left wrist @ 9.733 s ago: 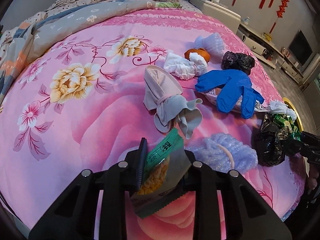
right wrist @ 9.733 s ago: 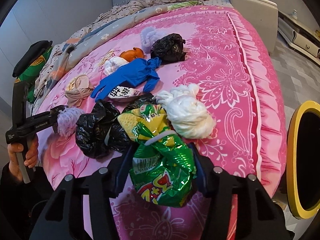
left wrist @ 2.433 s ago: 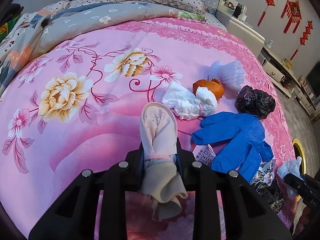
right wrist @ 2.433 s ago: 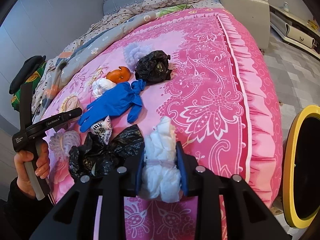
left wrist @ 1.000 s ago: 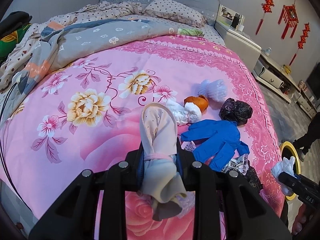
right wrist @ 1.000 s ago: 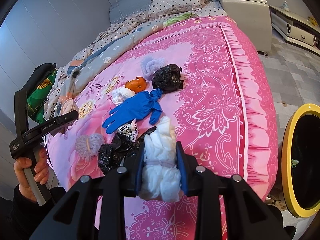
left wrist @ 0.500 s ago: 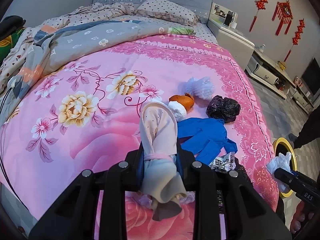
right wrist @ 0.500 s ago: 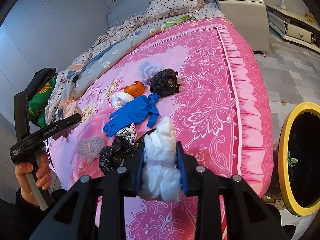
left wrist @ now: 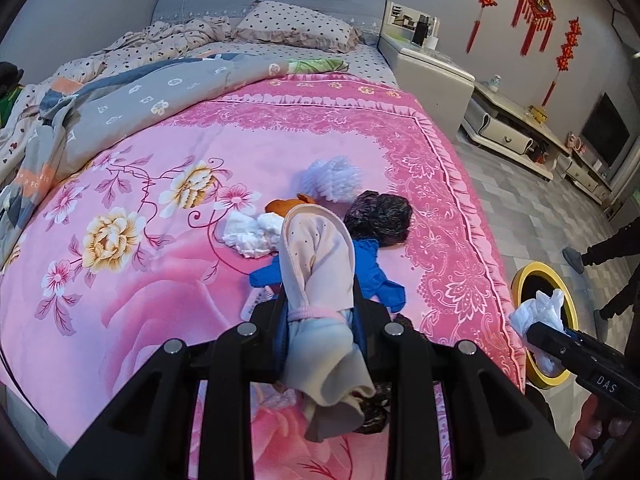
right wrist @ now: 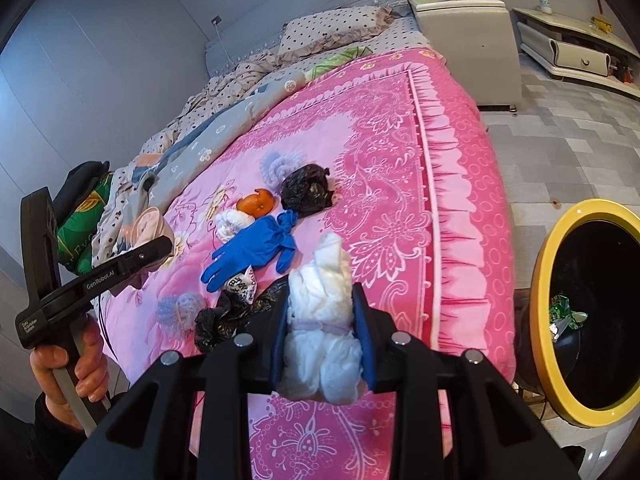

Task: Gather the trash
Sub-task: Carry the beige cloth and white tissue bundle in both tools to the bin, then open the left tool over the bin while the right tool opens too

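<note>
My left gripper [left wrist: 320, 312] is shut on a beige cloth bundle [left wrist: 316, 264] tied with a pink band, held above the pink bed. My right gripper [right wrist: 322, 320] is shut on a white crumpled bundle [right wrist: 324, 304]. That bundle [left wrist: 540, 312] also shows at the right of the left wrist view, over the bin. The yellow-rimmed black bin [right wrist: 548, 320] stands on the floor to the right of the bed, with green wrappers inside. On the bed lie a blue glove [right wrist: 256, 248], an orange peel [right wrist: 256, 202], a black bag [right wrist: 306, 192] and white wads.
A second black bag [right wrist: 224, 320] and a pale net ball [right wrist: 180, 312] lie near the bed's front edge. A grey quilt [left wrist: 140, 96] and pillows fill the far side. A white nightstand [right wrist: 464, 20] stands by the bed. A person's legs [left wrist: 608, 260] stand beyond the bin.
Both grippers have drawn back and up from the bed, still gripping their bundles. The bin shows larger at the right of the right wrist view, and the white bundle now hangs over it.
</note>
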Demonstrator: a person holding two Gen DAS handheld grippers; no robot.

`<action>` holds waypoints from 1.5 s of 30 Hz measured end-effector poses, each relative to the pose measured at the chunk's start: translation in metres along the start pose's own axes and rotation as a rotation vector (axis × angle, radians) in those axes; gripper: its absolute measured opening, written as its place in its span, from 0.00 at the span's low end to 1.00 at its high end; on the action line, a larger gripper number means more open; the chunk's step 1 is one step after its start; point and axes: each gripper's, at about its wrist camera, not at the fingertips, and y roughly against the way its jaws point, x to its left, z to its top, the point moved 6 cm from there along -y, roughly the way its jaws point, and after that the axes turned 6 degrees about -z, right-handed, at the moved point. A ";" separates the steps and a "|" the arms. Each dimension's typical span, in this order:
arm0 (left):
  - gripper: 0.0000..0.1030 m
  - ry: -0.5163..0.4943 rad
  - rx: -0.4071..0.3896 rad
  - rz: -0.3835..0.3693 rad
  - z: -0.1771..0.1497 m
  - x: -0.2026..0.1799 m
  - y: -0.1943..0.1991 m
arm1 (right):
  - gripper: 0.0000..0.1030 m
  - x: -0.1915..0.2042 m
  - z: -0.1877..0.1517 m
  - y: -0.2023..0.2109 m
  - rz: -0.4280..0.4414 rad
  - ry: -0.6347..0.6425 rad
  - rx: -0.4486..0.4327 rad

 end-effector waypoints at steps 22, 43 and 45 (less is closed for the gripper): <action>0.24 -0.190 0.045 -0.238 0.007 -0.187 -0.013 | 0.27 -0.116 0.029 0.080 -0.075 -0.236 -0.202; 0.24 -0.302 0.180 -0.378 -0.019 -0.323 -0.069 | 0.27 -0.240 0.029 0.116 -0.188 -0.471 -0.315; 0.24 -0.310 0.192 -0.382 -0.022 -0.333 -0.077 | 0.27 -0.251 0.028 0.117 -0.198 -0.488 -0.316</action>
